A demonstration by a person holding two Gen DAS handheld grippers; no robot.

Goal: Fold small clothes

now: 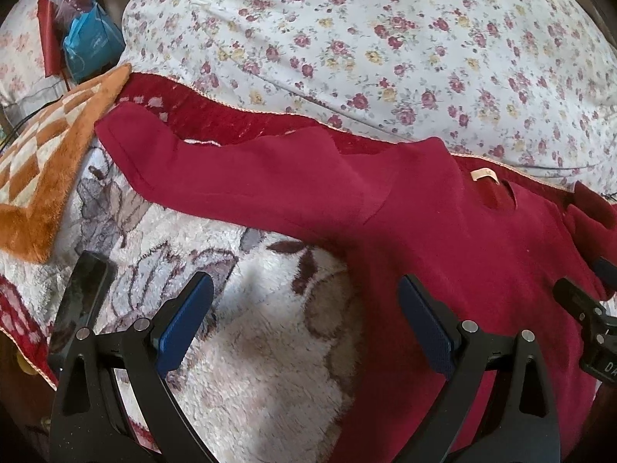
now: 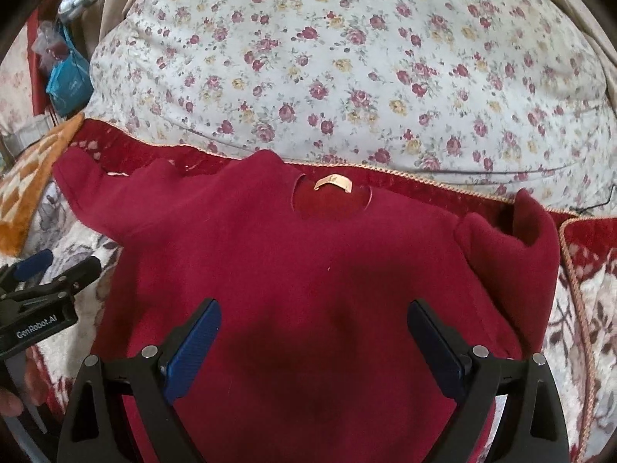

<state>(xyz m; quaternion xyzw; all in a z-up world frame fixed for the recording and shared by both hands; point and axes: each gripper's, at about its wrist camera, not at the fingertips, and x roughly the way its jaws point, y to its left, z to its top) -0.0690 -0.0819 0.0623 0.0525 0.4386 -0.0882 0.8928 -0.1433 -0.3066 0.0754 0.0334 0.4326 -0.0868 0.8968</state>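
A small dark red sweater [image 2: 308,270] lies flat on a fluffy patterned blanket [image 1: 239,347], neck label [image 2: 333,184] away from me. Its left sleeve [image 1: 239,177] stretches out flat to the left; its right sleeve [image 2: 509,247] is bunched at the right. My left gripper [image 1: 304,289] is open and empty, over the sweater's left edge under the sleeve. My right gripper [image 2: 314,312] is open and empty above the sweater's body. The left gripper also shows at the left edge of the right wrist view [image 2: 54,270].
A large floral quilt [image 2: 347,65] is heaped behind the sweater. An orange and white checked cushion [image 1: 46,169] lies at the left. A dark phone [image 1: 83,301] lies on the blanket at the lower left. Blue bags [image 1: 88,42] sit at the far left.
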